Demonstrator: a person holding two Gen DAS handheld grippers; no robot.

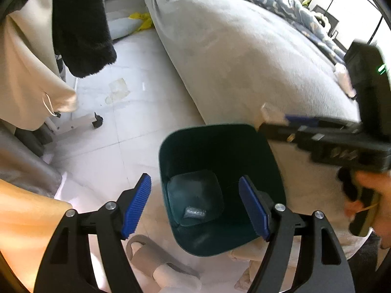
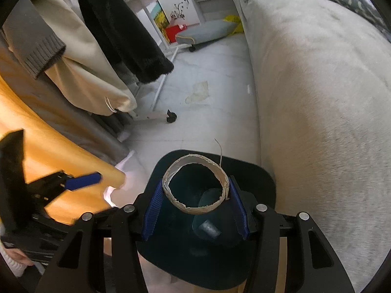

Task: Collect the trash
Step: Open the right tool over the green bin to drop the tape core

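Note:
A dark green trash bin [image 1: 221, 144] stands on the floor beside the bed; a small crumpled clear wrapper [image 1: 194, 212] lies at its bottom. My left gripper [image 1: 195, 206] is open and empty, above the bin's near-left rim. My right gripper [image 2: 195, 207] is shut on a cardboard tape-roll ring [image 2: 196, 185] and holds it over the bin [image 2: 259, 173] opening. The wrapper [image 2: 209, 229] shows below the ring. In the left wrist view the right gripper [image 1: 273, 119] comes in from the right over the bin's far corner, blurred. The left gripper [image 2: 83, 182] shows at the left.
A grey-covered bed [image 1: 244, 61] runs along the right. Hanging clothes on a wheeled rack [image 2: 156, 117] fill the left. An orange fabric [image 2: 48, 158] hangs at the near left. A slipper [image 1: 156, 258] lies on the tile floor [image 1: 136, 112] by the bin.

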